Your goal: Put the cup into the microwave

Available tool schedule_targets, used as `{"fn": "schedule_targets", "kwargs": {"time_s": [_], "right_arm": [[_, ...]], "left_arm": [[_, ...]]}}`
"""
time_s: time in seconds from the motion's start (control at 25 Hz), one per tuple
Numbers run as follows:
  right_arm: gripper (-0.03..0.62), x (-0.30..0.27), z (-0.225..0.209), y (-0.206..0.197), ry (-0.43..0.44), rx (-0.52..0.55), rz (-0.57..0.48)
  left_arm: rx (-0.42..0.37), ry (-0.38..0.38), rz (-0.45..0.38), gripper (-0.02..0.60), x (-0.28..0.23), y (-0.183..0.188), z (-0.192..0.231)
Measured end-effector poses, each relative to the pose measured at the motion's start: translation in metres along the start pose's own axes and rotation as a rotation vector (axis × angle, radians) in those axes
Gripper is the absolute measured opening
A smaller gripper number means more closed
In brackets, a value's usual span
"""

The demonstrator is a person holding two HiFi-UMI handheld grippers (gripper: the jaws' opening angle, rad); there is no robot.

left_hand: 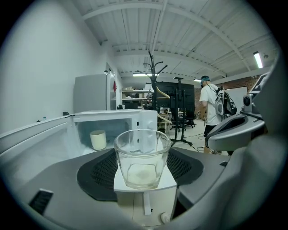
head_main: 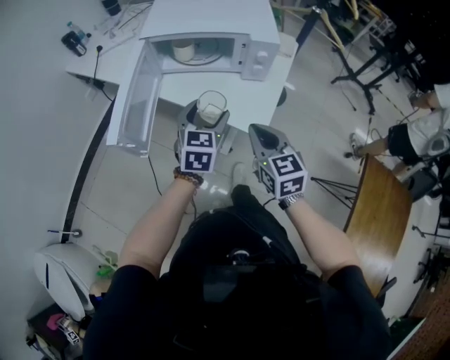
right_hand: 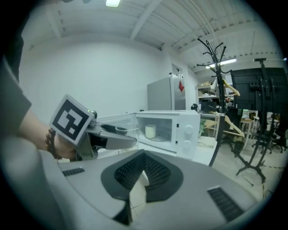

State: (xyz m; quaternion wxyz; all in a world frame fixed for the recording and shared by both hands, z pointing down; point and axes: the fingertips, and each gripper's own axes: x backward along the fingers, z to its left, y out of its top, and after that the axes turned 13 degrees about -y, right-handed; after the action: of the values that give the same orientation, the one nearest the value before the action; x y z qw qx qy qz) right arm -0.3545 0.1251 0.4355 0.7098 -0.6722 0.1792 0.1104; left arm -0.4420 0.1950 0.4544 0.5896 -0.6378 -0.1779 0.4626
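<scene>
While the left hand-held gripper (head_main: 210,121) is pinching the cup (head_main: 211,105) near the open microwave (head_main: 211,17) in the head view, its view is showing the cup upright (long axis vertical), risking a knock against the white mug (left_hand: 97,139) inside. The right hand-held gripper (right_hand: 135,191) is sitting pressed together, empty.

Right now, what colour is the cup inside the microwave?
Cream-white; the cup in the microwave shows best in the left gripper view.

Microwave (head_main: 211,17) mouth open ahead, door (head_main: 133,98) swung left, white cup (head_main: 183,50) occupying cavity's left side
</scene>
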Motion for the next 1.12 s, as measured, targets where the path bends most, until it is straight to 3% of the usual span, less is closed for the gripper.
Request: {"fn": "schedule_targets", "kwargs": {"time_s": [0.4, 1.12], "right_arm": [[0.002, -0.042, 0.002, 0.011, 0.064, 0.012, -0.006], [0.002, -0.119, -0.040, 0.018, 0.125, -0.005, 0.039]], "left_arm": [[0.021, 0.057, 0.006, 0.336, -0.013, 0.005, 0.039], [0.067, 0.106, 0.046, 0.335, -0.089, 0.023, 0.094]]}}
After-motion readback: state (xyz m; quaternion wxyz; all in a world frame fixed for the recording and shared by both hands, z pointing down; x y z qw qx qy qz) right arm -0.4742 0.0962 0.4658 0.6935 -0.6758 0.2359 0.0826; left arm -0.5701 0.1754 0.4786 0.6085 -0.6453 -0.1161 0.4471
